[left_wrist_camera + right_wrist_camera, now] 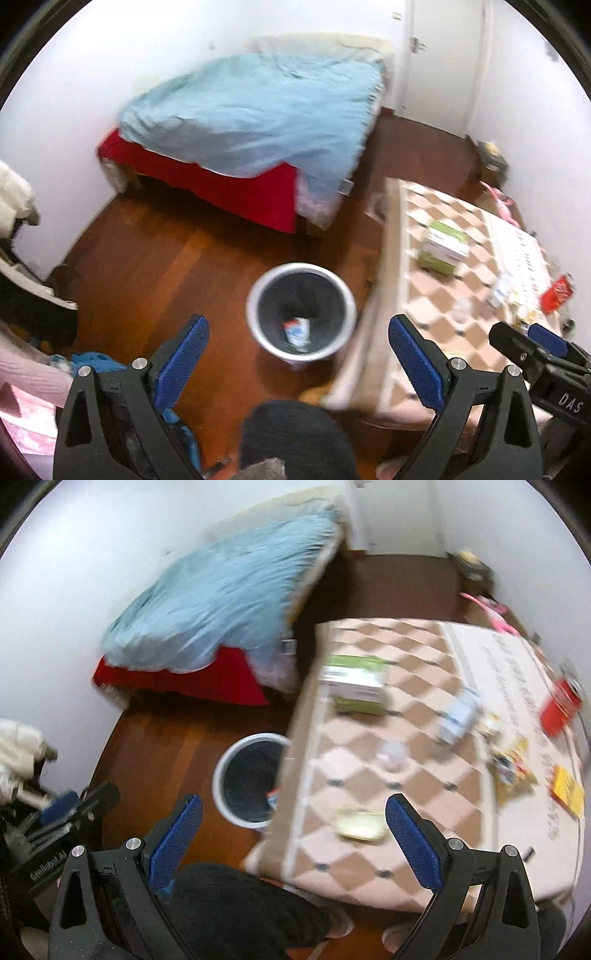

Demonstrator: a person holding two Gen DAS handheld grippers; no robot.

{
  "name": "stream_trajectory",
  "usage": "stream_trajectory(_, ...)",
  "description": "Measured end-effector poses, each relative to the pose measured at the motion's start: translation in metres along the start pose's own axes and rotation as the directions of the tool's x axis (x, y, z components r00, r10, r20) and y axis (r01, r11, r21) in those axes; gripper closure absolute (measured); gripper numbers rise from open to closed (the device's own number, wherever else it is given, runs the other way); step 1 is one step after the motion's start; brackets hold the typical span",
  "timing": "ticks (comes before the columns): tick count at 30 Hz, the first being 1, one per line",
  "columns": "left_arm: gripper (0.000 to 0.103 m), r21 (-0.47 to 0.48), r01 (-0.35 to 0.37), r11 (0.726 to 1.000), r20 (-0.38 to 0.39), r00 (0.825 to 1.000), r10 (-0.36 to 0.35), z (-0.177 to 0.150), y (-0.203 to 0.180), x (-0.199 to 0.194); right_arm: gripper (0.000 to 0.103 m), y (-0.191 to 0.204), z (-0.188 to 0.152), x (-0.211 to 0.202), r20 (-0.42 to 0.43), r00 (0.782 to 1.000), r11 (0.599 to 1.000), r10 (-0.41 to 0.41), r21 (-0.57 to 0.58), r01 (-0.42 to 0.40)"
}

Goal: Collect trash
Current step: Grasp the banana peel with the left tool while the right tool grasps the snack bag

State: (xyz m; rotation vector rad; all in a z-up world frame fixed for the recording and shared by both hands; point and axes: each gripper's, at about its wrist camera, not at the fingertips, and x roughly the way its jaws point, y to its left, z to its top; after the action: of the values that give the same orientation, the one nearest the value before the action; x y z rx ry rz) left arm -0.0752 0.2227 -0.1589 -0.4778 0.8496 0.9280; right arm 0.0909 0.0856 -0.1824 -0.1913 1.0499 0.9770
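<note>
A white-rimmed trash bin (255,295) with a dark liner stands on the wooden floor beside the table; a white, red and blue wrapper (297,330) lies inside it. My left gripper (299,354) hangs open above the bin, holding nothing. My right gripper (293,836) is open over the table's near corner, with a pale yellow wrapper (360,823) between its fingers' lines but untouched. The checkered tablecloth (369,775) carries a green-white box (354,685), a light-blue carton (458,716), a clear cup (393,755), a red can (559,705) and colourful wrappers (511,764).
A bed with a blue duvet (258,110) and red sheet stands against the far wall. Clothes are piled at the left (33,384). A person's dark-clad leg (295,435) is below the grippers. Open wooden floor (166,266) lies between bed and bin.
</note>
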Motion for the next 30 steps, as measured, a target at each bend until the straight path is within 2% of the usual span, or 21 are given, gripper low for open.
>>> stream_trajectory(4, 0.003, 0.04, 0.089, 0.995, -0.082, 0.993, -0.085, -0.014, -0.061, 0.033, 0.003, -0.077, 0.001, 0.003, -0.031, 0.995, 0.99, -0.095, 0.1, 0.098)
stream_trajectory(7, 0.003, 0.108, 0.125, 0.986, -0.161, 0.981, -0.107, -0.027, -0.107, 0.064, 0.003, -0.138, 0.001, 0.017, -0.095, 0.98, 0.972, -0.175, 0.142, 0.187)
stream_trajectory(10, 0.005, 0.158, 0.146, 0.977, -0.277, 0.956, -0.098, -0.046, -0.148, 0.112, 0.002, -0.181, 0.002, 0.032, -0.137, 0.965, 0.957, -0.225, 0.157, 0.245)
stream_trajectory(13, 0.005, 0.15, 0.163, 0.975, -0.333, 0.937, -0.105, -0.06, -0.165, 0.142, 0.003, -0.221, 0.003, 0.045, -0.165, 0.951, 0.943, -0.262, 0.164, 0.288)
stream_trajectory(15, 0.024, 0.149, 0.149, 0.978, -0.352, 0.932, -0.088, -0.068, -0.174, 0.159, 0.002, -0.244, 0.004, 0.055, -0.179, 0.944, 0.936, -0.278, 0.169, 0.308)
stream_trajectory(17, 0.034, 0.152, 0.147, 0.977, -0.379, 0.922, -0.08, -0.074, -0.18, 0.172, 0.003, -0.259, 0.008, 0.067, -0.187, 0.94, 0.935, -0.285, 0.163, 0.316)
stream_trajectory(19, 0.047, 0.168, 0.147, 0.975, -0.387, 0.919, -0.071, -0.078, -0.187, 0.179, 0.003, -0.268, 0.013, 0.076, -0.195, 0.938, 0.935, -0.287, 0.153, 0.318)
stream_trajectory(21, 0.059, 0.176, 0.158, 0.971, -0.38, 0.922, -0.081, -0.079, -0.193, 0.18, 0.003, -0.273, 0.019, 0.088, -0.207, 0.94, 0.944, -0.27, 0.135, 0.3)
stream_trajectory(24, 0.078, 0.191, 0.146, 0.971, -0.349, 0.934, -0.071, -0.076, -0.203, 0.175, 0.002, -0.273, 0.026, 0.107, -0.23, 0.94, 0.957, -0.25, 0.09, 0.277)
stream_trajectory(29, 0.09, 0.199, 0.127, 0.972, -0.313, 0.948, -0.06, -0.07, -0.212, 0.175, 0.003, -0.268, 0.027, 0.127, -0.25, 0.923, 0.95, -0.292, 0.037, 0.31)
stream_trajectory(30, 0.092, 0.202, 0.125, 0.971, -0.306, 0.95, -0.058, -0.067, -0.215, 0.174, 0.006, -0.268, 0.027, 0.129, -0.244, 0.924, 0.949, -0.295, 0.038, 0.313)
